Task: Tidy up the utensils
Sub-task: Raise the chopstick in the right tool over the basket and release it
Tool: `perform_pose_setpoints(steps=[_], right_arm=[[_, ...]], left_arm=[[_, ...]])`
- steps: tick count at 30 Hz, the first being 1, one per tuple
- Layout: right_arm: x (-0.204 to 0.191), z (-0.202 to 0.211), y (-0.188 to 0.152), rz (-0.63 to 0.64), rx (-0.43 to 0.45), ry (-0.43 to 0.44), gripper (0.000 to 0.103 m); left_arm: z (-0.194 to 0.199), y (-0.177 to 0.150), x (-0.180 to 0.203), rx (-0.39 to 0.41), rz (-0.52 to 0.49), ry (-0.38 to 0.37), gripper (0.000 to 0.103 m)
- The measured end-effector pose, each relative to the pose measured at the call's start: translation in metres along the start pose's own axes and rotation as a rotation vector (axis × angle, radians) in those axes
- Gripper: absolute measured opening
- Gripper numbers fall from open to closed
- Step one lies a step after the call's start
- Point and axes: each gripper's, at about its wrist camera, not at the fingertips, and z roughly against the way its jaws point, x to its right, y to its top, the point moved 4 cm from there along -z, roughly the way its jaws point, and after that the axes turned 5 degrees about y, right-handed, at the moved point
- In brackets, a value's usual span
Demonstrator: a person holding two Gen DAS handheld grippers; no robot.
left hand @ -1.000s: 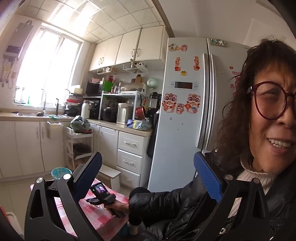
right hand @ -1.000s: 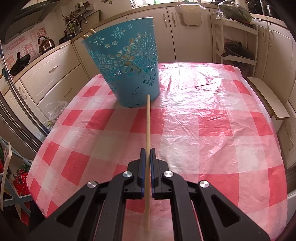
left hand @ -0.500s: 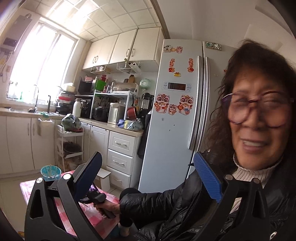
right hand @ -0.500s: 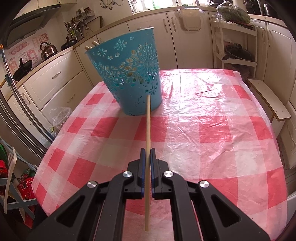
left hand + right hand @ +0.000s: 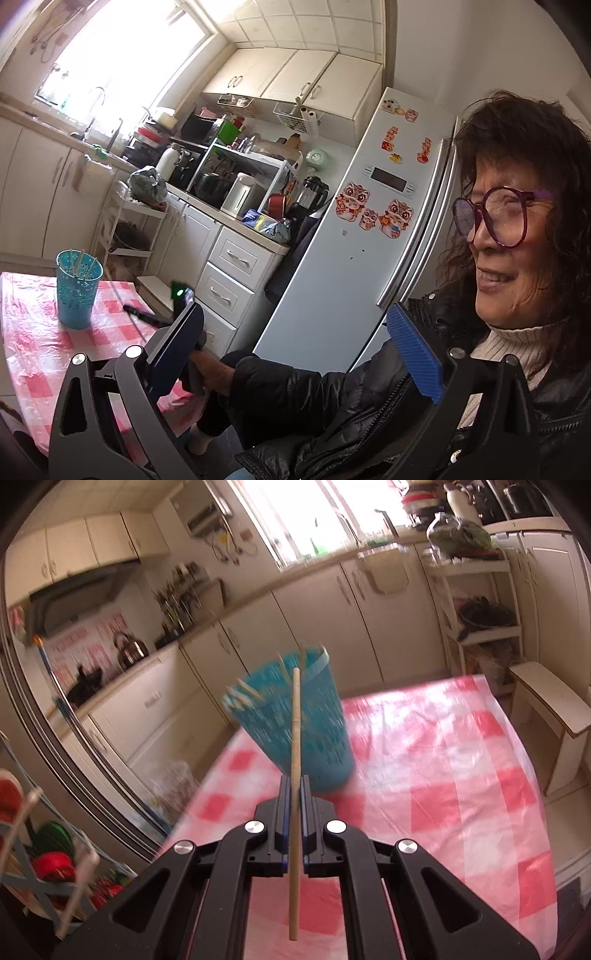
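My right gripper [image 5: 294,786] is shut on a wooden chopstick [image 5: 294,746], held upright above the table, its tip in front of the rim of the blue perforated holder [image 5: 295,723]. The holder stands on the red-checked tablecloth [image 5: 443,775] with several chopsticks inside. My left gripper [image 5: 295,332] is open and empty, raised off the table and facing the person. In the left wrist view the holder [image 5: 77,288] stands at the left and the right gripper [image 5: 147,317] shows near it.
A white fridge [image 5: 369,240] and kitchen cabinets [image 5: 229,280] stand behind the table. A white step stool [image 5: 554,716] is at the table's right. A rack with red and green items [image 5: 48,856] is at the lower left.
My right gripper has lifted and tilted up, so the chopstick now points at the holder's rim. My left gripper has swung, bringing the table and holder into view.
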Motion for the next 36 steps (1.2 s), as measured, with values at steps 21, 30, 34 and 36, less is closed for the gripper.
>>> perform_pose_setpoints(steps=[21,30,34,36], right_arm=[[-0.020,-0.133,0.115,0.130,0.160,-0.002,0.006],[-0.016,-0.116,0.081,0.183,0.102,0.003,0.013],[-0.014,-0.085,0.075,0.152,0.105,0.011,0.019],[-0.014,-0.067,0.070,0.145,0.103,0.014,0.023]], left_arm=[[-0.034,-0.011,-0.130,0.023,0.210,0.157,0.095],[-0.052,-0.004,-0.131,0.001,0.173,0.252,0.095],[-0.050,0.001,-0.115,0.008,0.152,0.275,0.095],[-0.048,0.002,-0.109,0.014,0.141,0.300,0.095]])
